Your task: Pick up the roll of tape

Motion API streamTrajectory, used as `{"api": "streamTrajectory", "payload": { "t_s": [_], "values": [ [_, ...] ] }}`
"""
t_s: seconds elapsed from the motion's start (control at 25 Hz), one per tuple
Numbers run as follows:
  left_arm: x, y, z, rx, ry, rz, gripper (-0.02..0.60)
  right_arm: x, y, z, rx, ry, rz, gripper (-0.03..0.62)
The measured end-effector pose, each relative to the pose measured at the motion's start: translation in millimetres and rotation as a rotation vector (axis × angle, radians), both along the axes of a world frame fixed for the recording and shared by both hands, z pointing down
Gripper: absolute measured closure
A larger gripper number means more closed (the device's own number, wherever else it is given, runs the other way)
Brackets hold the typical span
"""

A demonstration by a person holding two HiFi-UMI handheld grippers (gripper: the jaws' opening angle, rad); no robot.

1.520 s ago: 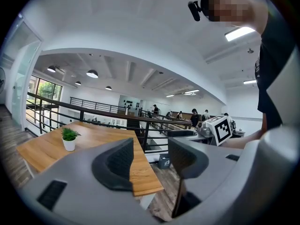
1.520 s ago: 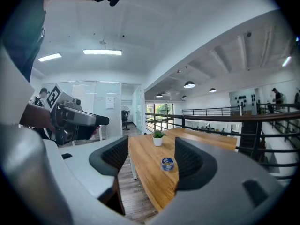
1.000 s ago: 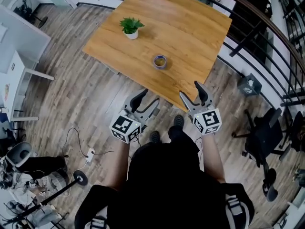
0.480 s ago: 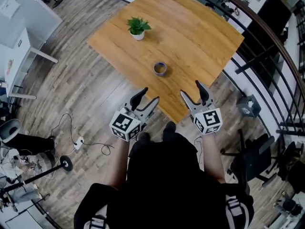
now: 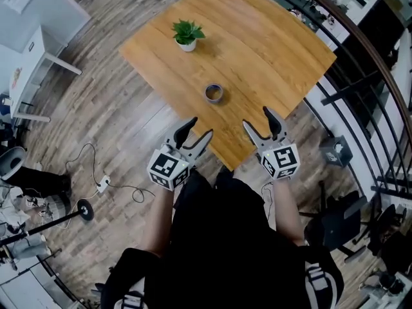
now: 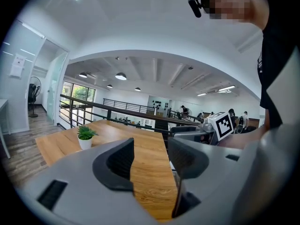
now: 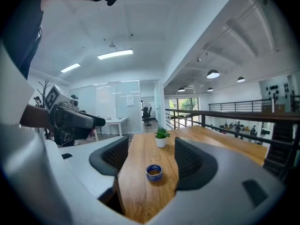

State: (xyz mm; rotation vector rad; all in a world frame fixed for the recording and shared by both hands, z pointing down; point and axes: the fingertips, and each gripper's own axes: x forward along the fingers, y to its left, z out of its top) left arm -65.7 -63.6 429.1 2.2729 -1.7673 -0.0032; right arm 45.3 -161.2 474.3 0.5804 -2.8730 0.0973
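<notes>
A small blue roll of tape (image 5: pixel 214 93) lies flat on the wooden table (image 5: pixel 270 50), near the edge closest to me. In the right gripper view the tape (image 7: pixel 153 172) sits on the table between the two jaws, some way ahead of them. My right gripper (image 5: pixel 264 121) is open over the near table edge, to the right of the tape. My left gripper (image 5: pixel 196 129) is open too, at the table edge just below and left of the tape. Neither gripper touches the tape. In the left gripper view my left gripper (image 6: pixel 151 157) shows only bare table between its jaws.
A small potted plant (image 5: pixel 187 33) in a white pot stands further back on the table. A black railing (image 5: pixel 360 76) runs along the far right side. An office chair (image 5: pixel 341 217) stands on the floor at right; cables (image 5: pixel 109 185) and gear lie at left.
The view has shifted closer to the table. Both grippers now reach the near table edge, nearer the tape. Both stay open and hold nothing.
</notes>
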Motion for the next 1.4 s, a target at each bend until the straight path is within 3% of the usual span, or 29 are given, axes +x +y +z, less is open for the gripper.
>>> {"api": "streamTrajectory", "payload": {
  "t_s": [0.4,0.84,1.4],
  "values": [
    [-16.6,-16.6,17.7,-0.034,0.033,-0.018,0.342,-14.8,-14.3,10.1,-0.020,0.029,-0.013,0.272],
    [-41.7,-73.6,27.9,-0.039,0.028,0.087,0.342,-30.7,-56.5,19.4,-0.017,0.053,0.072,0.272],
    [-63.0,-99.9,60.8,-0.122,0.020,0.201,0.343,-66.1,-69.4,39.7,-0.076,0.081,0.117,0.272]
  ]
}}
